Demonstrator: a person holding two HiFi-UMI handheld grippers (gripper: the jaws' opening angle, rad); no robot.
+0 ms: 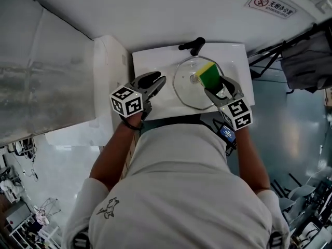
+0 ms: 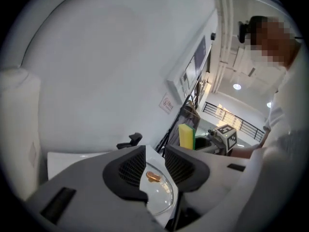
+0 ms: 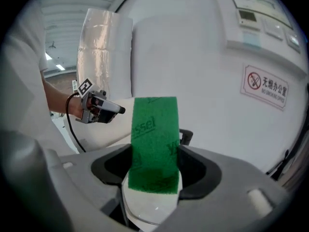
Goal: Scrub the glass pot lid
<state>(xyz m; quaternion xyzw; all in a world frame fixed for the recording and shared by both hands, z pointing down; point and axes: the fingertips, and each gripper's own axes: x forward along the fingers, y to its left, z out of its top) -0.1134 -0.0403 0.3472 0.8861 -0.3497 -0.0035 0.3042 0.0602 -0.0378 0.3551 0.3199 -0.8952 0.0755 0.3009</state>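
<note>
Head view: The glass pot lid point(image 1: 187, 90) lay flat on a white washbasin point(image 1: 155, 61), its black tap point(image 1: 193, 45) at 12 o'clock from the lid. The right hand-held gripper point(image 1: 218, 85) came in from 5 o'clock and was clamped on a yellow-and-green sponge point(image 1: 209, 75). The sponge sat over the lid's middle and its 1 o'clock part. The left hand-held gripper point(image 1: 160, 79) stood at 9 o'clock of the lid, just beside the rim and apart from it, with its jaws parted and nothing between them. A no-smoking sign point(image 1: 271, 4) was fixed to the wall at 1 o'clock.

Left gripper view: The left hand-held gripper point(image 2: 155, 153) had its jaws standing apart and gripped nothing. Through the gap, the lid point(image 2: 161, 192) showed below with a copper-coloured knob point(image 2: 153, 177). The sponge point(image 2: 187, 136) stood upright at 1 o'clock of the jaws, and the tap point(image 2: 130, 141) stood at 11 o'clock.

Right gripper view: The right hand-held gripper point(image 3: 154, 173) was closed on the sponge point(image 3: 154, 139), whose green scouring face was toward the camera and rose well above the jaws. The lid's rim point(image 3: 149, 209) showed at 6 o'clock under the sponge. Whether the two touched could not be told here. The left hand-held gripper point(image 3: 118, 110) appeared at 10 o'clock, and the sign point(image 3: 266, 87) at 2 o'clock.
</note>
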